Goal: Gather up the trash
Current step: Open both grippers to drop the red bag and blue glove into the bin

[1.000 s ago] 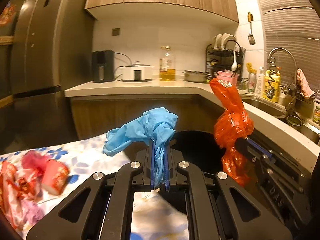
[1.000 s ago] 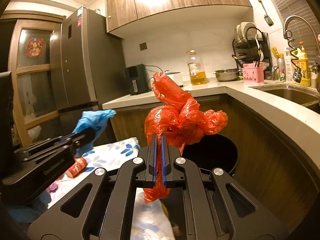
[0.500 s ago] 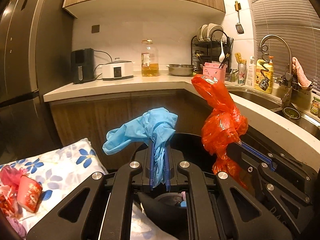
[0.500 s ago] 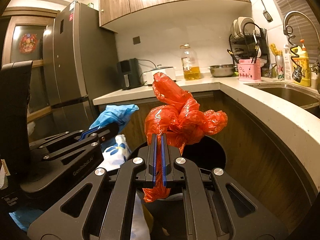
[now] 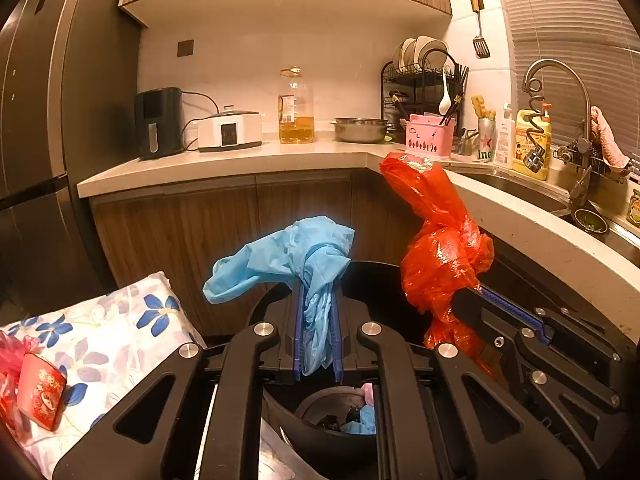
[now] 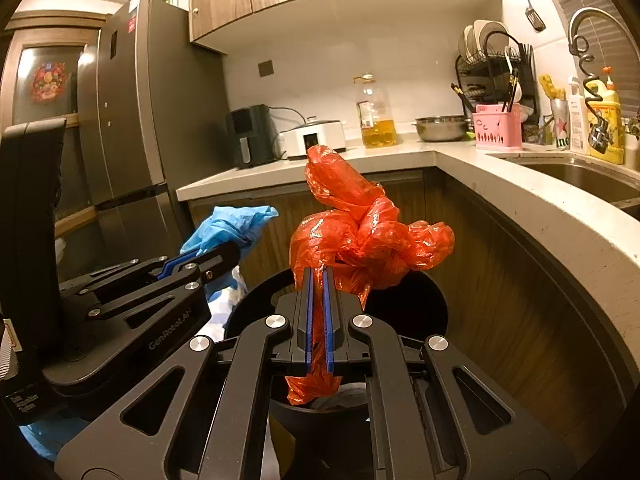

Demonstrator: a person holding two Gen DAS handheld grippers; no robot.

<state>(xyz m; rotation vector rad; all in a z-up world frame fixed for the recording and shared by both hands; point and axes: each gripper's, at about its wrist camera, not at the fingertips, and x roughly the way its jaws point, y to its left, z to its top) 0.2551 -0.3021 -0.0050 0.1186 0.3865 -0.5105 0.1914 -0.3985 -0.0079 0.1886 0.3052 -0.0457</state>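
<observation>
The left hand-held gripper [image 5: 317, 340] is seen with its jaws just eased apart, yet a crumpled blue glove [image 5: 296, 256] is still pinched between the pads, over the open black bin [image 5: 384, 276]. The right hand-held gripper [image 6: 317, 320] is clamped on a bunched red plastic bag [image 6: 360, 232] above the same bin. Both pieces are judged light, limp and slippery, best held by a gathered fold. A red paper cup [image 5: 40, 394] is left on the floral-clothed surface [image 5: 120, 332] beside the bin.
</observation>
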